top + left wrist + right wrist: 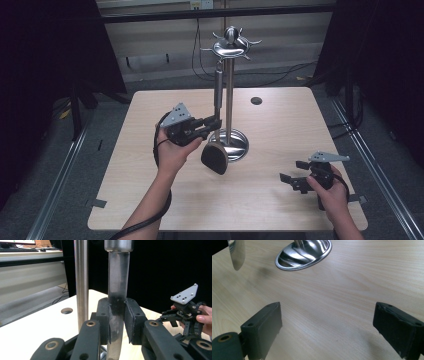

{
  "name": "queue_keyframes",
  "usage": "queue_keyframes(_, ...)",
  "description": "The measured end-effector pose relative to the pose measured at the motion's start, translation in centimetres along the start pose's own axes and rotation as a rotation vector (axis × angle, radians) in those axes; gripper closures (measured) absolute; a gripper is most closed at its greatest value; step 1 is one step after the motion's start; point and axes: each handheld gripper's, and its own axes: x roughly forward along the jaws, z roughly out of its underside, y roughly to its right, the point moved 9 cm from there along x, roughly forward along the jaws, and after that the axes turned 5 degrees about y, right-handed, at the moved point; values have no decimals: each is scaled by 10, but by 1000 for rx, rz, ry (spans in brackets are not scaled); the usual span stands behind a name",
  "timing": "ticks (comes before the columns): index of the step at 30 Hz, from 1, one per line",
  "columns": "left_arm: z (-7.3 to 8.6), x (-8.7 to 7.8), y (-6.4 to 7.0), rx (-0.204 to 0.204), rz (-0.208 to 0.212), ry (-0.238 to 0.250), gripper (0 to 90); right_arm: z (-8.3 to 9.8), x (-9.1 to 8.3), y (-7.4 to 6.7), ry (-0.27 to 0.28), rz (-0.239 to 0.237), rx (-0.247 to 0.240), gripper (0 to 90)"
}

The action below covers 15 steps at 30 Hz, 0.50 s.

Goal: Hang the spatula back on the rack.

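A steel utensil stand point(229, 95) with a round base point(239, 145) and hooks at its top point(231, 46) stands mid-table. Beside its pole point(82, 285) a long utensil hangs upright, with a metal handle point(218, 90) and a dark rounded head point(215, 158) low by the base. My left gripper point(215, 121) is shut on that handle point(117, 290), its pads point(103, 320) pressing both sides. Whether the handle's top rests on a hook I cannot tell. My right gripper point(291, 171) is open just above the table at the front right, with nothing between its pads point(265, 325).
The light wooden table point(150, 200) has a small round hole point(256, 100) behind the stand. Black curtains, cables on the floor and metal rails surround it. The stand's base point(304, 252) and the utensil's head point(236, 252) lie ahead of the right gripper.
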Motion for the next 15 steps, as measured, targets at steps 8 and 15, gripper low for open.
queue_keyframes(8,0,3,0,0,-10,-2,752,1,0,0,-3,-1,0,84)
queue_keyframes(15,0,6,-1,21,-6,1,739,2,1,1,-7,-2,-3,84)
